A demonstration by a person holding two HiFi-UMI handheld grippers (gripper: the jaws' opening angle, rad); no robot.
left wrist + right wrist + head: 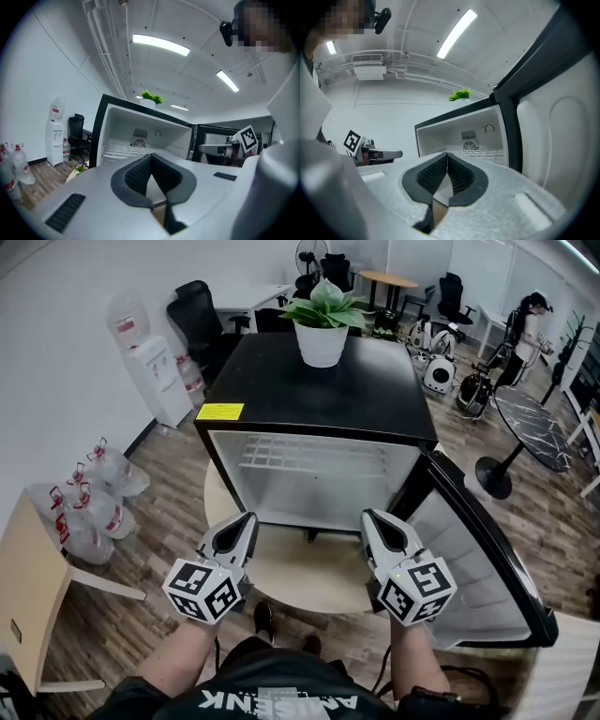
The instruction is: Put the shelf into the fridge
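A black mini fridge stands open ahead of me, its door swung out to the right. A white wire shelf lies level inside it, high in the white compartment; it also shows in the left gripper view and the right gripper view. My left gripper and right gripper hover side by side just in front of the opening, both shut with nothing between the pads. In each gripper view the dark pads meet at the tip. Neither gripper touches the shelf.
A potted plant sits on the fridge top. The fridge rests on a round wooden base. A water dispenser and water bottles stand at the left, with a beige table nearer. Chairs, a round black table and a person are behind.
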